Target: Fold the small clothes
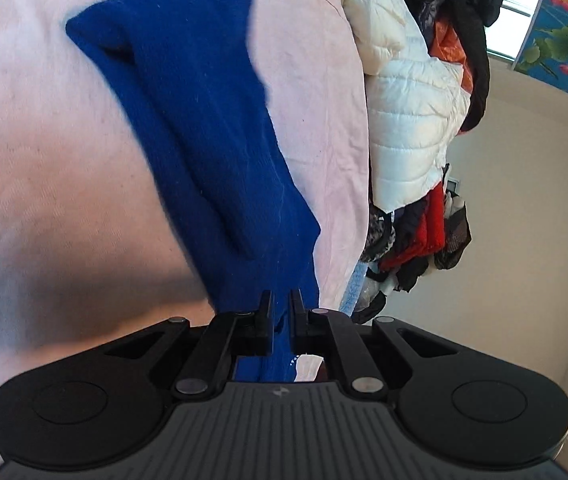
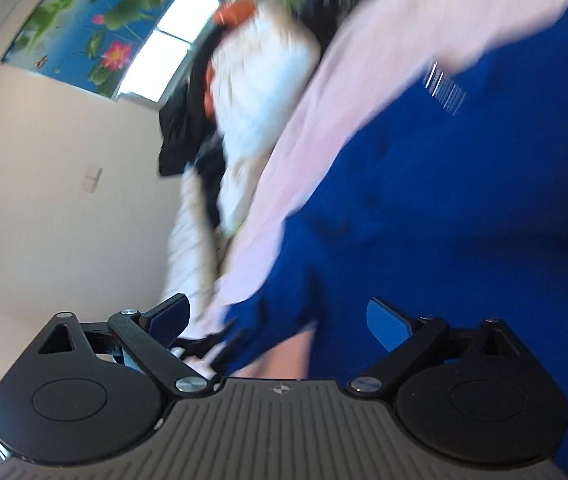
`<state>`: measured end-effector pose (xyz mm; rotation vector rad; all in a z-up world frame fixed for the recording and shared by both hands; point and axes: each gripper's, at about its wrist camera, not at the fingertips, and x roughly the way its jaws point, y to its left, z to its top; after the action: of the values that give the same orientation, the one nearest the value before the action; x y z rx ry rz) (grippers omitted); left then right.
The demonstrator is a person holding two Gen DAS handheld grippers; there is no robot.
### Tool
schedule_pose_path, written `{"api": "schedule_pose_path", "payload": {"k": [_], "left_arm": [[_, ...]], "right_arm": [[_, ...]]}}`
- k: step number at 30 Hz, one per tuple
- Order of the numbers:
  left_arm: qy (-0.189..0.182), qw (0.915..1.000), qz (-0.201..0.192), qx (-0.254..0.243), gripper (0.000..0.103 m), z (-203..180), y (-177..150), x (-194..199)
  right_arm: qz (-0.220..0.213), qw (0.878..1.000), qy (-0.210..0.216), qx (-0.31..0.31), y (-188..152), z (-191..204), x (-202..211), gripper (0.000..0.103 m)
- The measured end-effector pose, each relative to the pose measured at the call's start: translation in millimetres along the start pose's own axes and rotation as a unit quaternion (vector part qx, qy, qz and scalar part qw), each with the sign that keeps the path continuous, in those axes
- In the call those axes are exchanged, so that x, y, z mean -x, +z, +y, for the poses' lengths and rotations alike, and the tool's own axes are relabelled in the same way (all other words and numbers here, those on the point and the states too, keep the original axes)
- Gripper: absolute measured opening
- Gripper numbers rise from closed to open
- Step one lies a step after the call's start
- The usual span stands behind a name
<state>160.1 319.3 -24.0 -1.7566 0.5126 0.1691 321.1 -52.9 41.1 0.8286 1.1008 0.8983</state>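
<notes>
Left wrist view: the left tongs [image 1: 281, 316] are pinching one end of the blue knit garment [image 1: 199, 120], which stretches out over the pink sheet [image 1: 35, 140]. Right tongs [image 2: 279, 320] are spread wide, blue cloth lying between them, blurry.

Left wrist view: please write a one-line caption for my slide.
Left gripper shut on one end of a blue knit garment lying across a pale pink sheet, with piled clothes beyond.
</notes>
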Motion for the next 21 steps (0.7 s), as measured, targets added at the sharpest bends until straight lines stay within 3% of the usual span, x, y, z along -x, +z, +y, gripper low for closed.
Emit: {"api": "schedule_pose_path", "payload": {"k": [3, 8, 14, 16, 17, 18, 20, 21], "left_arm": [[0.002, 0.9999, -0.010, 0.005, 0.006, 3, 4, 8], [-0.002, 0.9977, -0.065, -0.022, 0.006, 4, 20, 41], [0.021, 0.9966, -0.079, 0.006, 0.007, 15, 44, 52], [0.020, 0.9963, -0.081, 0.019, 0.010, 20, 49, 55], [0.019, 0.9961, -0.082, 0.027, 0.018, 23, 50, 57], [0.015, 0.9960, -0.082, 0.034, 0.036, 25, 51, 59], [-0.006, 0.9955, -0.086, 0.040, 0.055, 29, 50, 63], [-0.010, 0.9954, -0.087, 0.038, 0.061, 28, 49, 65]], "right_arm": [[0.047, 0.999, 0.004, -0.023, 3, 8, -59, 0.094], [0.103, 0.994, 0.017, -0.020, 1, 35, -119, 0.093], [0.135, 0.991, -0.019, 0.000, 1, 53, -171, 0.090], [0.154, 0.987, -0.036, 0.012, -2, 57, -187, 0.091], [0.163, 0.986, -0.043, 0.020, -5, 60, -193, 0.091], [0.167, 0.984, -0.046, 0.030, -6, 63, -198, 0.091], [0.170, 0.984, -0.043, 0.038, -8, 67, -205, 0.079], [0.173, 0.983, -0.042, 0.038, -9, 68, -208, 0.045]]}}
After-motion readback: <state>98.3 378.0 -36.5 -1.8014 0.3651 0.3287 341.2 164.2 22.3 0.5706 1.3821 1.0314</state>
